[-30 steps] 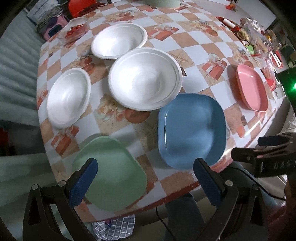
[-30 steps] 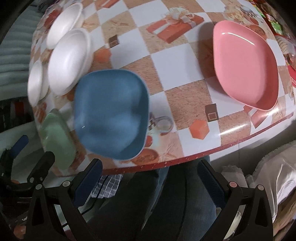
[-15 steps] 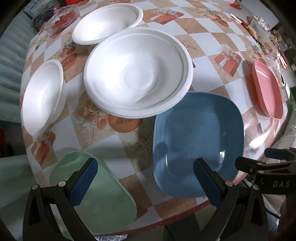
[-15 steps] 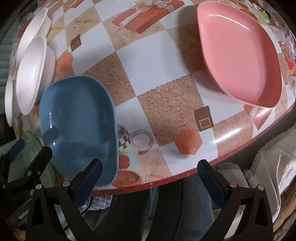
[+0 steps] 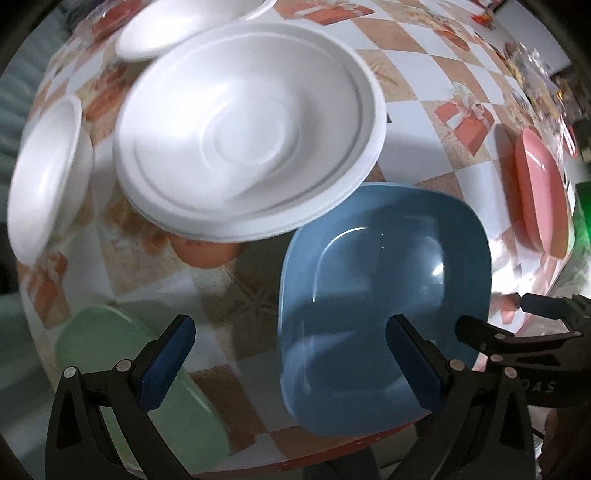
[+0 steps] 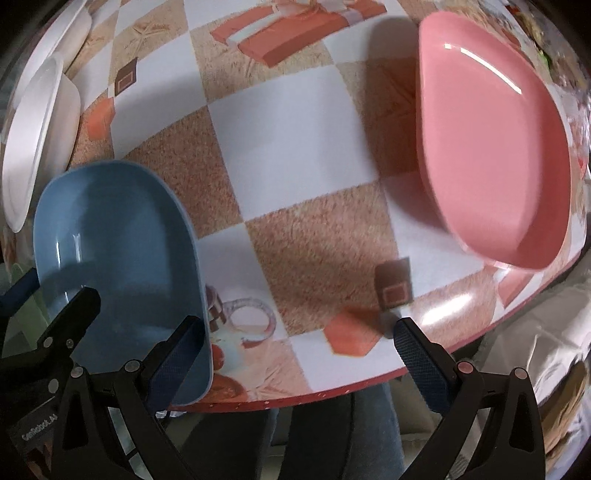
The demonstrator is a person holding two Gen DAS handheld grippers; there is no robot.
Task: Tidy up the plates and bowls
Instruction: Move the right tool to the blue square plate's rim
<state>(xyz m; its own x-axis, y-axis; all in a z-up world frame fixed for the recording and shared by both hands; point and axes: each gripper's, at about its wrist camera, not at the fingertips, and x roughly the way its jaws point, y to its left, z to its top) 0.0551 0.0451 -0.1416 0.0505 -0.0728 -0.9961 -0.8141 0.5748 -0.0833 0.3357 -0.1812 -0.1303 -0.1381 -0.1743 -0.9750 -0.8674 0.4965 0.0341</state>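
A blue square plate lies at the table's near edge; it also shows in the right wrist view. A green plate lies left of it and a pink plate to the far right. A large white bowl sits behind the blue plate, with two smaller white bowls, one at the left and one at the back. My left gripper is open, its right finger over the blue plate's near side. My right gripper is open and empty over the table edge between the blue and pink plates.
The table has a checkered cloth with gift-box prints. Clutter lies at the far right edge beyond the pink plate. A person's legs are below the near edge.
Both grippers have moved forward and lower toward the table. The left one now reaches over the blue plate's near side; the right one has come closer to the table edge beside it.
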